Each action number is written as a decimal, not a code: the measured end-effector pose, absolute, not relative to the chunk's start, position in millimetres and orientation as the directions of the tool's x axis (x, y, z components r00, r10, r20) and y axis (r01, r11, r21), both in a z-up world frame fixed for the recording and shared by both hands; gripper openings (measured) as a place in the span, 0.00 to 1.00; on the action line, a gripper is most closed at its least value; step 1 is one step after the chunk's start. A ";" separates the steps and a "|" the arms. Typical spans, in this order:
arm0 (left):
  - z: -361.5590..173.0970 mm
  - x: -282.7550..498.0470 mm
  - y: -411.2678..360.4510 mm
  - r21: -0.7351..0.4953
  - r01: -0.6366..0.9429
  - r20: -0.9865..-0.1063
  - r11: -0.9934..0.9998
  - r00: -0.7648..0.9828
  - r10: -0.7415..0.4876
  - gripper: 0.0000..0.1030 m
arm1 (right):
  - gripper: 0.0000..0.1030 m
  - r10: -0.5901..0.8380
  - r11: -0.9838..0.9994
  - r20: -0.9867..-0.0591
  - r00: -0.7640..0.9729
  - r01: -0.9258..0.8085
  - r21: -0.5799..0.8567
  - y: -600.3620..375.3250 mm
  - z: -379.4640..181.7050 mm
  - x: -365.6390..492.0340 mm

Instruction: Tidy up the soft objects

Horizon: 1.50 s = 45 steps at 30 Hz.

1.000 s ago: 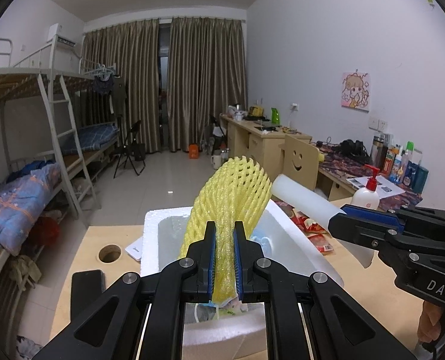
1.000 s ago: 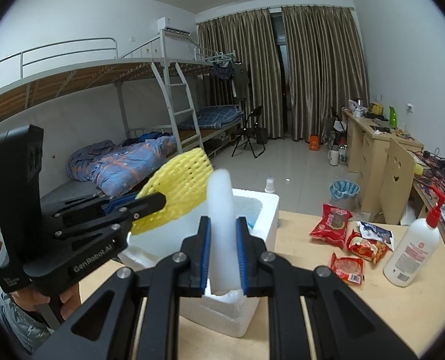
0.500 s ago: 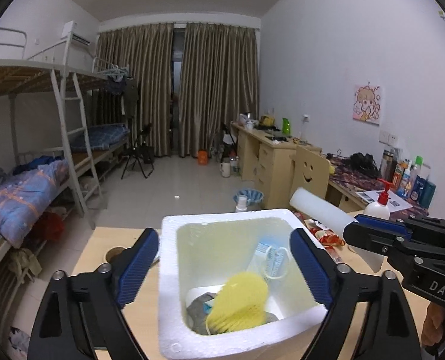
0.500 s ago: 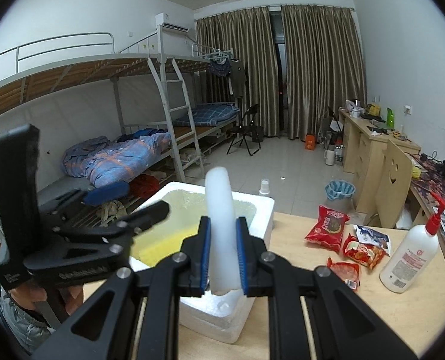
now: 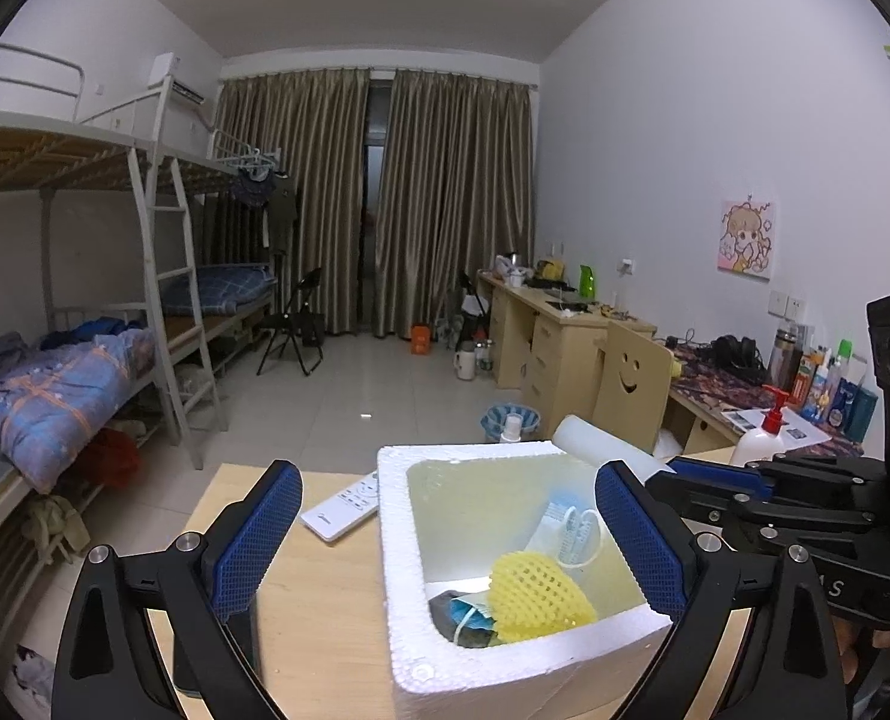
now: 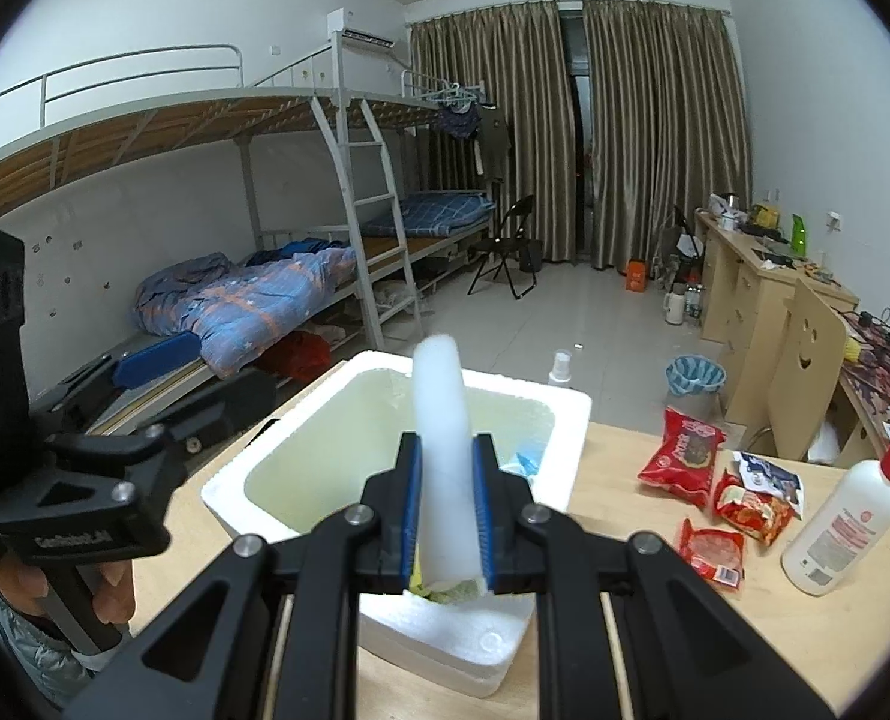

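White foam roll (image 6: 442, 450) pinched in right tongs (image 6: 445, 516) — above styrofoam box rim (image 6: 571, 420).

Grey item (image 5: 445, 612) possibly cloth, half-buried

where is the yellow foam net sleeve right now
In the left wrist view, the yellow foam net sleeve lies inside the white styrofoam box, at its near end beside a crumpled blue face mask, below the open left tool.
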State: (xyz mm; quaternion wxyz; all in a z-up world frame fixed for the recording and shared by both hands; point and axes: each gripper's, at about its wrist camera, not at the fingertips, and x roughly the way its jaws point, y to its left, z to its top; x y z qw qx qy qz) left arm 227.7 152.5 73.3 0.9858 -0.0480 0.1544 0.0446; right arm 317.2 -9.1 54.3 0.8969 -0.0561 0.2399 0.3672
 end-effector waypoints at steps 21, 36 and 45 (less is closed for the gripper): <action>71.7 215.2 163.6 -0.090 -0.116 -0.297 0.989 0.951 0.085 0.96 | 0.42 0.630 0.730 -0.472 0.617 -0.678 0.087 -2.7 53.4 320.9; 85.2 183.5 135.6 -0.049 -0.099 -0.272 0.994 0.959 0.082 0.98 | 0.60 0.626 0.755 -0.406 0.666 -0.647 0.103 -35.8 69.4 291.7; 93.1 168.0 121.7 -0.045 -0.098 -0.263 0.994 0.961 0.083 1.00 | 0.79 0.624 0.765 -0.369 0.689 -0.636 0.106 -53.8 74.8 275.2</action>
